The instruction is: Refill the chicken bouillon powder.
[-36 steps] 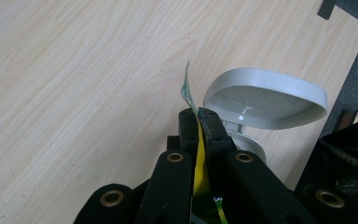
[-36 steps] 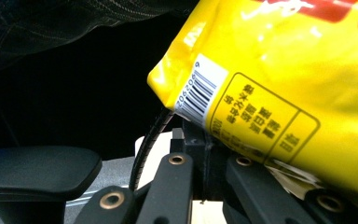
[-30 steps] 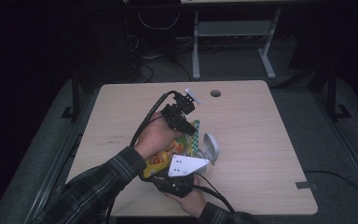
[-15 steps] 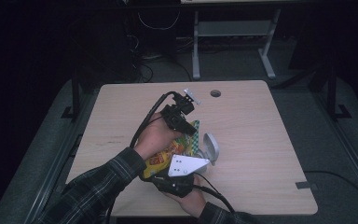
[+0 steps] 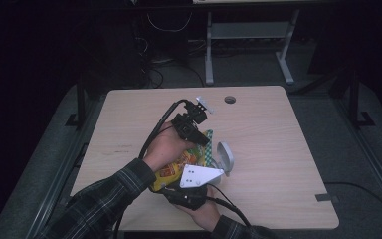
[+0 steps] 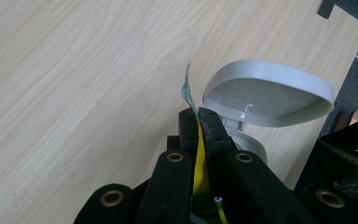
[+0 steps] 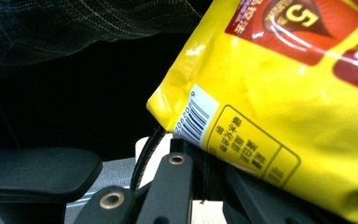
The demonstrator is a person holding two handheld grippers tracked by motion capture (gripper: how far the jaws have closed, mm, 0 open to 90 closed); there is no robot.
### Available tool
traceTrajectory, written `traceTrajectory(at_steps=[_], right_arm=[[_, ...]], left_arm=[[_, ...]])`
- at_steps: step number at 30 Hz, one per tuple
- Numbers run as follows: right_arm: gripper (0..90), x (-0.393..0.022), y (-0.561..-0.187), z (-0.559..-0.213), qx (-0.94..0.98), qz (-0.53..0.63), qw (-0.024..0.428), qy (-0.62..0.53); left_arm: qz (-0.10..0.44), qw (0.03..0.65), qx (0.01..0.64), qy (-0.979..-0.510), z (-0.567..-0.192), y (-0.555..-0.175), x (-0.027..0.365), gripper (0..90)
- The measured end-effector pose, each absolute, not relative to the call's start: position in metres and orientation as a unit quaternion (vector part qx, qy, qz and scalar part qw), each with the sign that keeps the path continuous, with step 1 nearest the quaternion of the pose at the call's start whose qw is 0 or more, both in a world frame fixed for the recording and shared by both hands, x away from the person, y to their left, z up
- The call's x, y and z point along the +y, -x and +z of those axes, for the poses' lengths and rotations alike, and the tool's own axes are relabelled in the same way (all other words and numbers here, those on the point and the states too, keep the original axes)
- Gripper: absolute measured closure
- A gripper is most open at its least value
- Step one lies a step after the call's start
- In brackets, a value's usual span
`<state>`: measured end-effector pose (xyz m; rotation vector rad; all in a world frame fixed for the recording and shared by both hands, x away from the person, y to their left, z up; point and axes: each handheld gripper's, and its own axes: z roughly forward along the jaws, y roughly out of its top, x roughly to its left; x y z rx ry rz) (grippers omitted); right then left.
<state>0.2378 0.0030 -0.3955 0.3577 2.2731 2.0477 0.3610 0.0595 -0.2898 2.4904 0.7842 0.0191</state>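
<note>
Holding steady, nothing has shifted since the earlier frames. Left gripper [image 6: 198, 116] is clamped on the far top edge of the yellow snack bag [image 5: 179, 164], jaws fully closed. Right gripper [image 5: 191, 186] grips the bag's near end, probably by the bottom seam. Bag is held over the table [image 5: 278, 149] near its middle, white lidded container [image 6: 261, 93] just right of it, lid up.

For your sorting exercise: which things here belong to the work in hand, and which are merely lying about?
In the job: yellow snack bag, left tool and right tool, both shut on it; open grey lidded container beside it.

Lying about: table, cables on floor, metal stand.
</note>
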Motion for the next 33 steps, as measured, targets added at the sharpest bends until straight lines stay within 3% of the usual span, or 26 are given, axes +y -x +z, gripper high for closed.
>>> traceTrajectory(at_steps=[33], right_arm=[[90.0,0.0033,-0.2378,-0.3953,0.737,0.665,0.031,-0.117]], left_arm=[[0.013,0.261,0.292,-0.920,-0.2893,-0.3614,0.0614,89.9]])
